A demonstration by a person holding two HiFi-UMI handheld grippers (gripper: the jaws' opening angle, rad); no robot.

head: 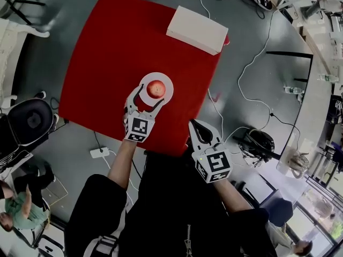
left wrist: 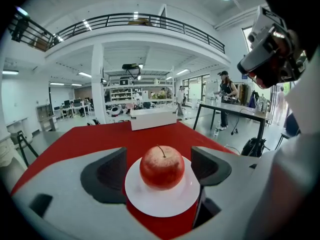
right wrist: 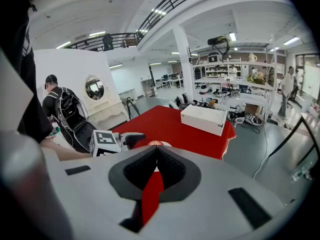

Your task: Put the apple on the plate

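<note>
One apple (head: 156,88) rests on the plate (head: 168,82) by the tabletop's (head: 118,47) front edge, left tongs (head: 149,98) released wide around it, placement apparently done; right tongs (head: 194,125) idle, clenched on nothing.

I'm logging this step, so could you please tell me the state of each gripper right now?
Left gripper: open, jaws either side of the apple on the plate, not gripping it.
Right gripper: shut, holding nothing.

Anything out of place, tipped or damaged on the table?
Nothing stands out. The apple sits upright in the middle of the white plate on the red table. The left gripper has its jaws open on either side of it, not touching. The white box lies flat near the far corner.
</note>
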